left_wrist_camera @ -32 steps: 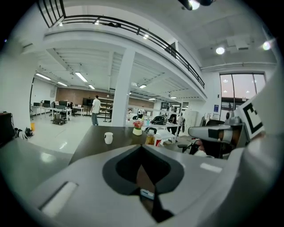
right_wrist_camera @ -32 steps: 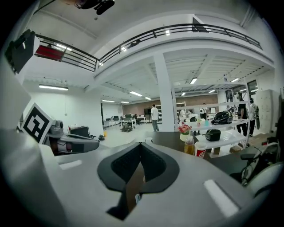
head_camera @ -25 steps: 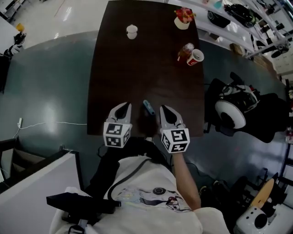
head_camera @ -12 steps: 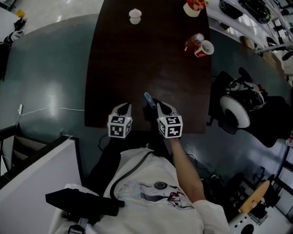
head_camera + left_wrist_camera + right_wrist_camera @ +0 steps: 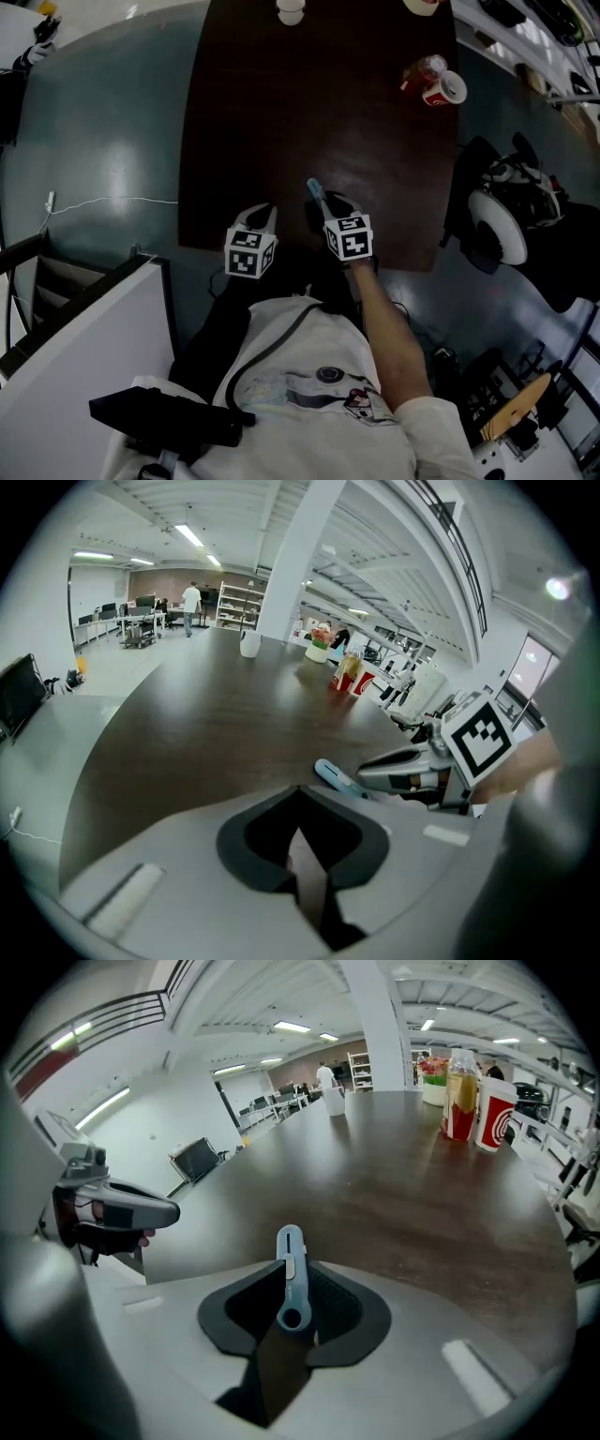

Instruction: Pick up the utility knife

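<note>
Lowered, right gripper (image 5: 330, 204) opens fingers around utility knife (image 5: 291, 1269).

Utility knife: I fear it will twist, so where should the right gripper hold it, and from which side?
Probably mid-handle, pinching its long sides, coming down from the ring-end side. The knife lies flat on the table, pointing away from the person, between the right gripper's opening jaws.

Head view looks down; gripper views skim the table (image 5: 216, 724)
</note>
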Action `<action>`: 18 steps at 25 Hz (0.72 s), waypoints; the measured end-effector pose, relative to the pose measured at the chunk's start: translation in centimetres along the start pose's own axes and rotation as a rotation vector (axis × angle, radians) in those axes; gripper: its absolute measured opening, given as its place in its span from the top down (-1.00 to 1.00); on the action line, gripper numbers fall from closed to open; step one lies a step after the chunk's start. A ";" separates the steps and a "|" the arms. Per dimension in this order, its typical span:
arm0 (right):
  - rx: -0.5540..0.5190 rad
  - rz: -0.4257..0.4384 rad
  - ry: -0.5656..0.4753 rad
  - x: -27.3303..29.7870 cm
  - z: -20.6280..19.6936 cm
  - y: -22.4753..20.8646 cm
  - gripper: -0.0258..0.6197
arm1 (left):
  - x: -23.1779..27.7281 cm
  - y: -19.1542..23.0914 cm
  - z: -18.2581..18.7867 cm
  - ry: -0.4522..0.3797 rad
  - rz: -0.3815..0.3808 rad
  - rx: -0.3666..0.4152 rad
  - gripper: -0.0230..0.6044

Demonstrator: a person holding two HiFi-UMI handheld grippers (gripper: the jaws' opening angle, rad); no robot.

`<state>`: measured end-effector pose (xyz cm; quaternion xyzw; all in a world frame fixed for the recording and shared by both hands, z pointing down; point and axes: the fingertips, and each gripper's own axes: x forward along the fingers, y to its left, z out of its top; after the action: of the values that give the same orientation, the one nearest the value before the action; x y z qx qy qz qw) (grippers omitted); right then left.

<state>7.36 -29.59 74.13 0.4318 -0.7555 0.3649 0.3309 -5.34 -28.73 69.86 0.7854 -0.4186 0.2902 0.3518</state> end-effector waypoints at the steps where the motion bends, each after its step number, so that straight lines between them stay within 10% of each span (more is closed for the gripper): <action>1: -0.005 0.001 0.006 0.2 -0.1 0.0 0.67 | 0.0 0.0 0.0 0.001 0.001 -0.002 0.93; 18: -0.015 0.018 0.056 1.8 -0.6 0.3 0.56 | -0.2 0.1 0.2 -0.001 -0.009 -0.013 0.93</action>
<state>6.47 -29.68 75.80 0.4122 -0.7526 0.3739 0.3519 -5.49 -28.87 69.62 0.7850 -0.4174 0.2853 0.3579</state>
